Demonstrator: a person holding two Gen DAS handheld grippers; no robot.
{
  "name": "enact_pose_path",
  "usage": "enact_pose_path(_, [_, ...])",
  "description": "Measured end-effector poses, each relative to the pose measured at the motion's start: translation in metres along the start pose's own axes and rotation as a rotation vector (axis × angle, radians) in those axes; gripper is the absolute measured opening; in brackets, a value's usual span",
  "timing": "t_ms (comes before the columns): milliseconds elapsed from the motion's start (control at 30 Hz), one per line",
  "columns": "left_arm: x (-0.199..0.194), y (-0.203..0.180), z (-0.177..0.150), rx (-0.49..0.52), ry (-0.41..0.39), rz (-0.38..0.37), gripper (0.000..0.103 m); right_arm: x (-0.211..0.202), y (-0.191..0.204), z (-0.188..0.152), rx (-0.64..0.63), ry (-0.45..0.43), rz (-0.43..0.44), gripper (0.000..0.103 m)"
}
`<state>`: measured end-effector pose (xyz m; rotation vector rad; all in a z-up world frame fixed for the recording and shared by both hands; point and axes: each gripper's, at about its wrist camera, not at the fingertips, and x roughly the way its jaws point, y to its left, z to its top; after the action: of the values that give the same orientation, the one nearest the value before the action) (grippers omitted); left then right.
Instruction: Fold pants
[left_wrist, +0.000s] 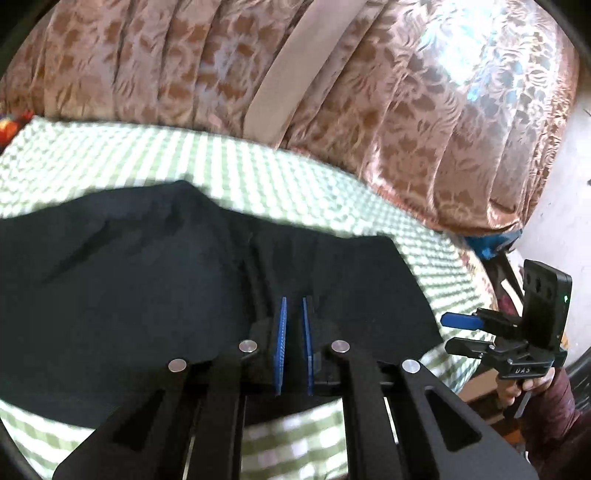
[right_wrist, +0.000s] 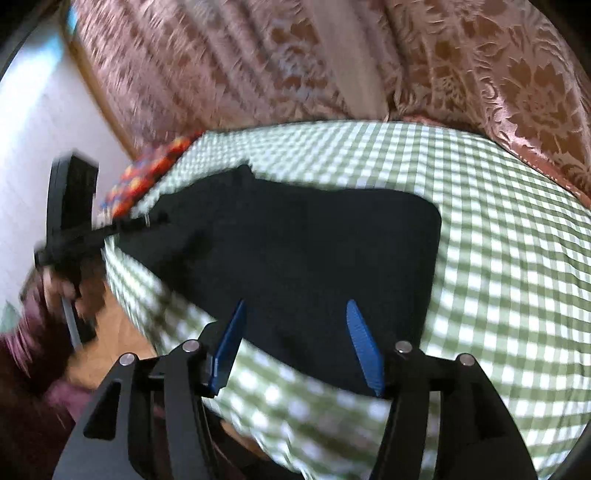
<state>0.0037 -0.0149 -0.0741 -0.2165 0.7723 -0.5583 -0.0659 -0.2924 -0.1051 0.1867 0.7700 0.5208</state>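
Note:
Black pants (left_wrist: 155, 280) lie folded on a green-and-white checked bed sheet (left_wrist: 184, 162). My left gripper (left_wrist: 294, 306) hovers over the pants' near edge, its blue pads a narrow gap apart, nothing visibly between them. In the right wrist view the pants (right_wrist: 295, 251) form a compact dark rectangle. My right gripper (right_wrist: 295, 310) is open wide above their near edge, empty. It also shows at the right edge of the left wrist view (left_wrist: 461, 332). The left gripper shows blurred at the left of the right wrist view (right_wrist: 155, 219), at the pants' left end.
A pink-brown floral curtain (left_wrist: 406, 110) hangs behind the bed. A colourful patterned cloth (right_wrist: 147, 177) lies at the bed's far left corner. White wall (right_wrist: 33, 147) stands to the left. The bed's front edge drops to a brown floor (right_wrist: 110, 339).

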Motion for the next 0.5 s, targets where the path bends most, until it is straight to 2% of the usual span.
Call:
enact_pose_path(100, [0.02,-0.017,0.011,0.057,0.001,0.022,0.006,0.018,-0.019,0.03,0.078,-0.048,-0.041,0.056])
enact_pose_path(200, [0.045,-0.023,0.012,0.087,0.028,0.076,0.006,0.042,-0.038,0.051,0.154,-0.072,-0.087,0.056])
enact_pose_path(300, [0.069,-0.015,0.0,0.084,0.079,0.187,0.006,0.066,-0.055,0.058,0.194,-0.059,-0.155,0.056])
enact_pose_path(367, [0.076,-0.003,-0.013,0.046,0.106,0.191,0.006,0.08,-0.066,0.053,0.223,-0.021,-0.164,0.055])
enact_pose_path(400, [0.075,0.004,-0.019,0.024,0.091,0.177,0.006,0.087,-0.069,0.048,0.212,-0.014,-0.172,0.054])
enact_pose_path(500, [0.072,0.008,-0.024,0.003,0.068,0.156,0.006,0.094,-0.067,0.037,0.175,-0.05,-0.187,0.055])
